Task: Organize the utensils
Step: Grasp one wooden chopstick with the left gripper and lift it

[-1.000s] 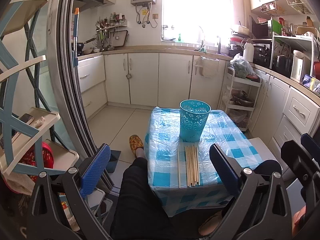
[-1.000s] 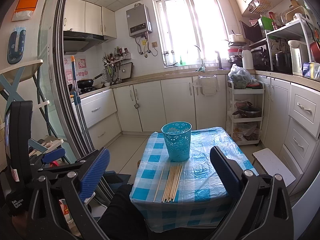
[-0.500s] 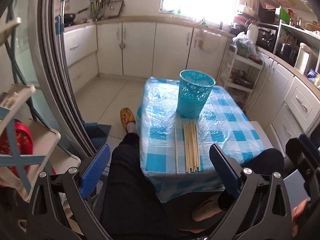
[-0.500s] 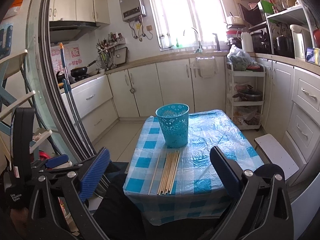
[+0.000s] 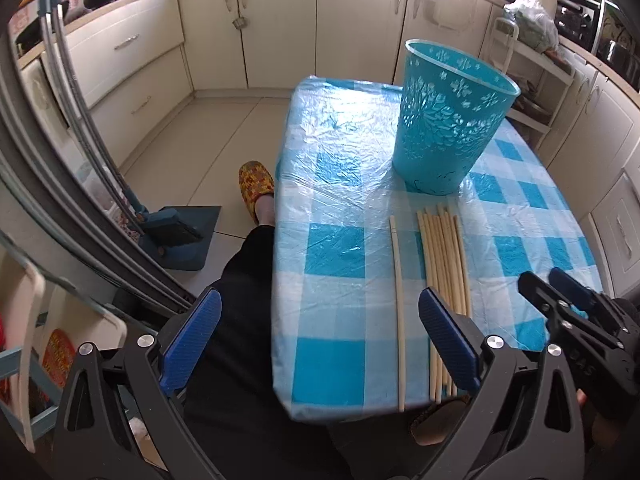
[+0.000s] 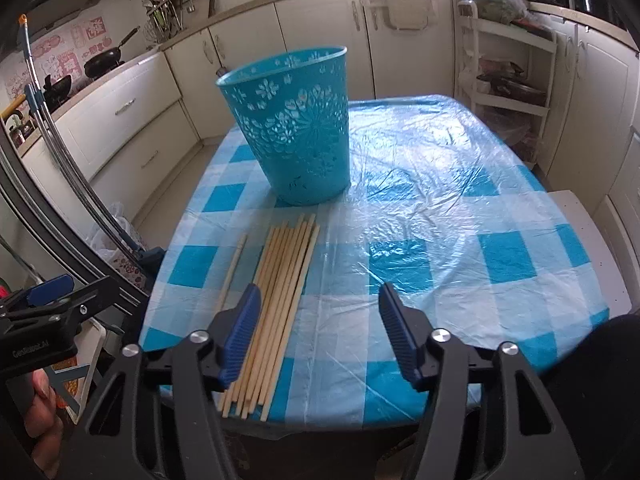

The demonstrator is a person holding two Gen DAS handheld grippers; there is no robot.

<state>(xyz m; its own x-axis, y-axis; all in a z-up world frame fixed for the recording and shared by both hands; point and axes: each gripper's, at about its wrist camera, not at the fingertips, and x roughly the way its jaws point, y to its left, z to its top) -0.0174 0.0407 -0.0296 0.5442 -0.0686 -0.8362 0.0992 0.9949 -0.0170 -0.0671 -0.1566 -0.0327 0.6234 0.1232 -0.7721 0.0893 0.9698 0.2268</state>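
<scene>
Lying lengthwise along both sets of fingers: a bundle of pale wooden chopsticks (image 6: 276, 296) on the blue-and-white checked plastic tablecloth (image 6: 460, 208), near ends at the table edge, far tips pointing at the upright turquoise perforated plastic basket (image 6: 298, 136) straight ahead. Right gripper (image 6: 320, 332) spread wide and empty, its left pad directly over the bundle, so nearer. Left gripper (image 5: 320, 344) likewise spread wide, empty, bracketing one stray pale chopstick (image 5: 398, 300) just inside its right pad. Probably calls for a small leftward shift, then closing across the sticks' width.
</scene>
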